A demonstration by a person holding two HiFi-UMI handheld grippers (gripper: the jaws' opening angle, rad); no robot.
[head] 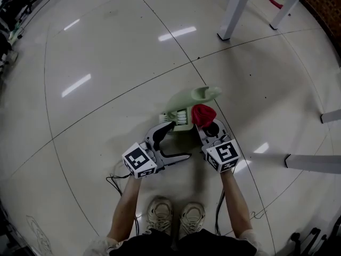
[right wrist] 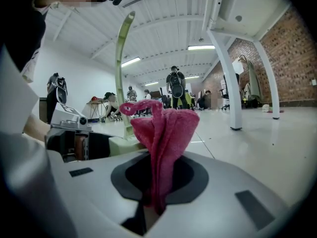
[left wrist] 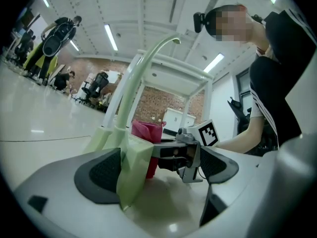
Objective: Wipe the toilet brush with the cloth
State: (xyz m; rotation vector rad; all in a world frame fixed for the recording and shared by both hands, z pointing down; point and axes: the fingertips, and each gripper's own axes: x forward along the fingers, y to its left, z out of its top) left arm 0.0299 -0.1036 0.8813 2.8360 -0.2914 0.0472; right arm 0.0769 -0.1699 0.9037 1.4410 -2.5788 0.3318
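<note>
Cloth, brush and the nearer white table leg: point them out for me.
cloth (right wrist: 166, 133), right gripper view, middle of the pink bunch.
brush (left wrist: 134, 167), left gripper view, flat pale-green part below the curved handle.
table leg (head: 234, 12), head view, midway along the white leg.

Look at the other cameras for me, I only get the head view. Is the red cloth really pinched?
Observer: Yes. The right gripper view shows the right gripper with its jaws shut on the cloth, which sticks up in folds.
Operator: Is the other one squeezing the brush?
Observer: The left gripper has its jaws apart; a pale green part of the toilet brush sits between them, against one pad.
Operator: Is the handle straight?
Observer: No, the handle curves over at its top.
</note>
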